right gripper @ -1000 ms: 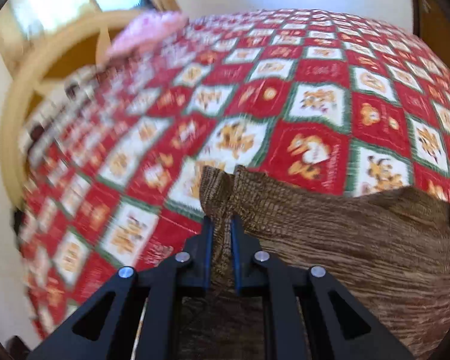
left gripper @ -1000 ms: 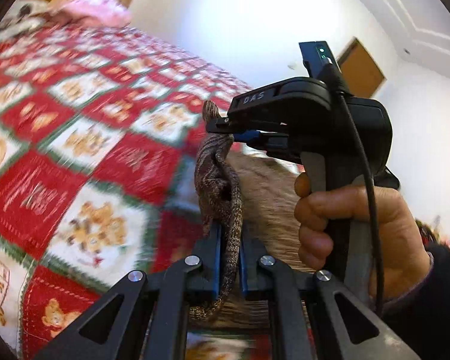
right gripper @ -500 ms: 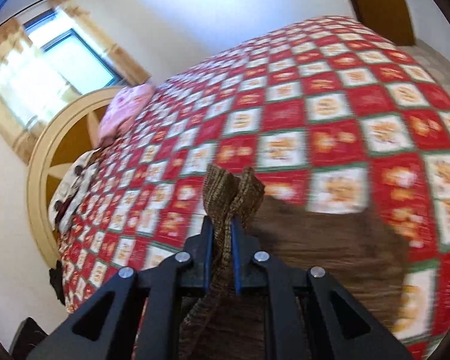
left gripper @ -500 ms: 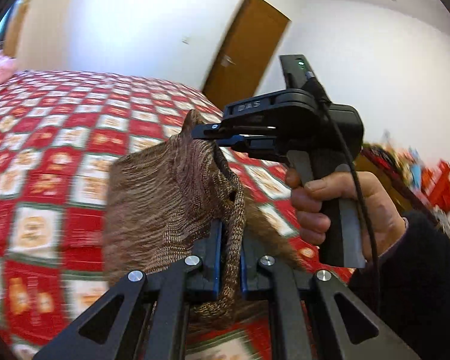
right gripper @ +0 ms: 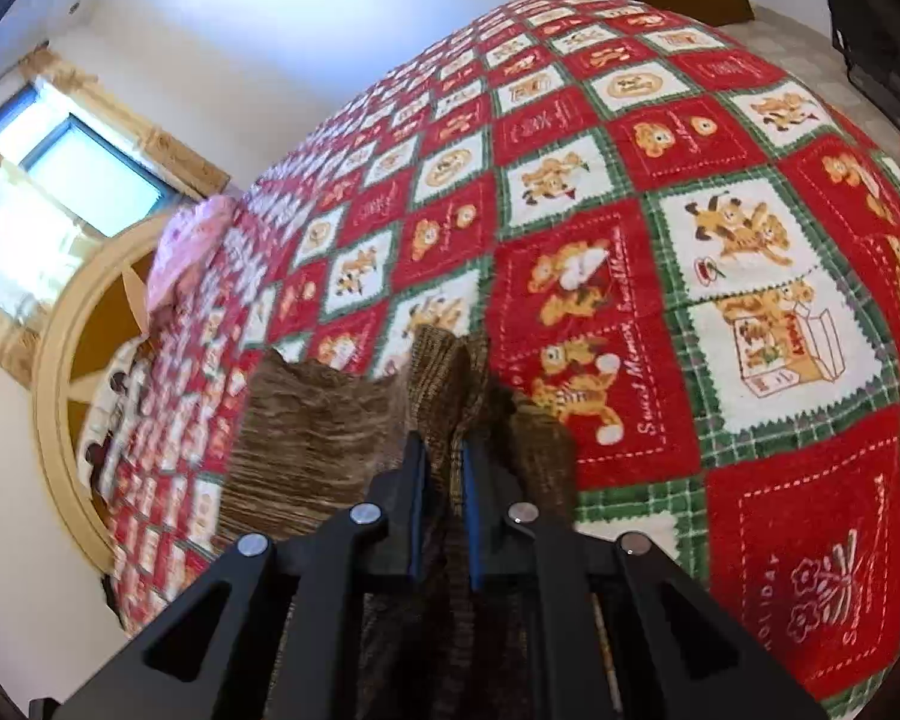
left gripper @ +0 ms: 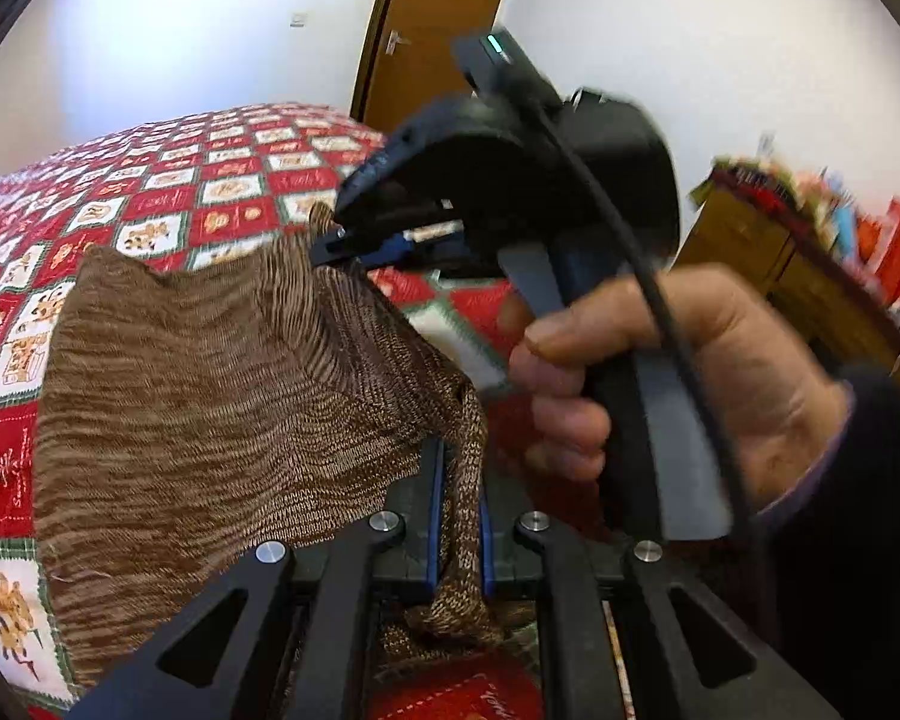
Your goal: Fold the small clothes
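I am clamping my left hand-held gripper (left gripper: 457, 516) on a bunched edge of the brown knit garment (left gripper: 210, 396), while my right hand-held gripper (right gripper: 444, 480) is pinching another edge. The garment is hanging stretched between them above the bed's red patchwork quilt (right gripper: 660, 240).
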### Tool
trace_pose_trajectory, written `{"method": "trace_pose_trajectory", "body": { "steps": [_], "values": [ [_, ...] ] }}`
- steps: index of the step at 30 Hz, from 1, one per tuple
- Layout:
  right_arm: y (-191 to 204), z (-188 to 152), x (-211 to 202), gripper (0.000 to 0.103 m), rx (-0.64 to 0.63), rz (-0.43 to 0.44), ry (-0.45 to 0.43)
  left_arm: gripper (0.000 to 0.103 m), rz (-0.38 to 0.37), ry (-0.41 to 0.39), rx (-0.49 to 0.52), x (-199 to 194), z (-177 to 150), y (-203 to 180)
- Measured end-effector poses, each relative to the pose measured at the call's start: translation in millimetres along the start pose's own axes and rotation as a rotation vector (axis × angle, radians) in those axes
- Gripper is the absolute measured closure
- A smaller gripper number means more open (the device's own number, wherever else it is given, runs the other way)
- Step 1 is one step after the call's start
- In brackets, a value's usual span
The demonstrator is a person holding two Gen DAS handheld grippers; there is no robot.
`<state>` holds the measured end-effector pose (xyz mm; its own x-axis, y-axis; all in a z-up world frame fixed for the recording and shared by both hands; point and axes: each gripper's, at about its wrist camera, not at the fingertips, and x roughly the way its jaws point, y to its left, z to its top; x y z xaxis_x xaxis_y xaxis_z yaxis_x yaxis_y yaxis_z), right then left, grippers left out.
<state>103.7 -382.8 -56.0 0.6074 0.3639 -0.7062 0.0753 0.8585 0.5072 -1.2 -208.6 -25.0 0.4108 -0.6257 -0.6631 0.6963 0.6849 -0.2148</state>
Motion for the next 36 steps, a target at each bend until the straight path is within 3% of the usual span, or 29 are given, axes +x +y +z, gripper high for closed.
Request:
{"method": "trace_pose_trajectory", "body": {
  "steps": [4, 5, 6, 11, 15, 20, 23, 28, 32, 36],
  "values": [
    [-4, -6, 7, 0.08, 0.008, -0.096, 0.006, 0.093, 0.019, 0.038, 0.066, 1, -10, -14],
    [-10, -7, 2, 0.069, 0.031, -0.109, -0.005, 0.093, 0.008, 0.045, 0.097, -5, -11, -17],
    [-12, -7, -3, 0.065, 0.044, -0.126, -0.016, 0.093, -0.006, 0.055, 0.129, -10, -12, -19],
    [11, -18, -66, 0.065, 0.033, -0.235, -0.178, 0.092, -0.113, 0.061, 0.207, -53, -28, -7],
    [62, -49, -84, 0.065, -0.095, -0.187, -0.186, 0.092, -0.138, -0.009, 0.088, -86, -39, 24],
    [109, -98, -51, 0.065, -0.216, -0.151, -0.063, 0.092, -0.036, -0.027, -0.107, -107, -44, 71],
    [117, -127, -30, 0.066, -0.278, -0.198, 0.011, 0.092, 0.057, -0.056, -0.172, -122, -49, 99],
    [103, -152, -23, 0.071, -0.313, -0.263, 0.075, 0.092, 0.086, -0.088, -0.266, -129, -52, 129],
    [91, -158, -39, 0.08, -0.27, -0.26, 0.065, 0.092, 0.076, -0.096, -0.232, -118, -35, 125],
    [98, -162, -49, 0.079, -0.285, -0.376, 0.06, 0.092, 0.072, -0.041, -0.181, -91, -27, 114]
  ]
}}
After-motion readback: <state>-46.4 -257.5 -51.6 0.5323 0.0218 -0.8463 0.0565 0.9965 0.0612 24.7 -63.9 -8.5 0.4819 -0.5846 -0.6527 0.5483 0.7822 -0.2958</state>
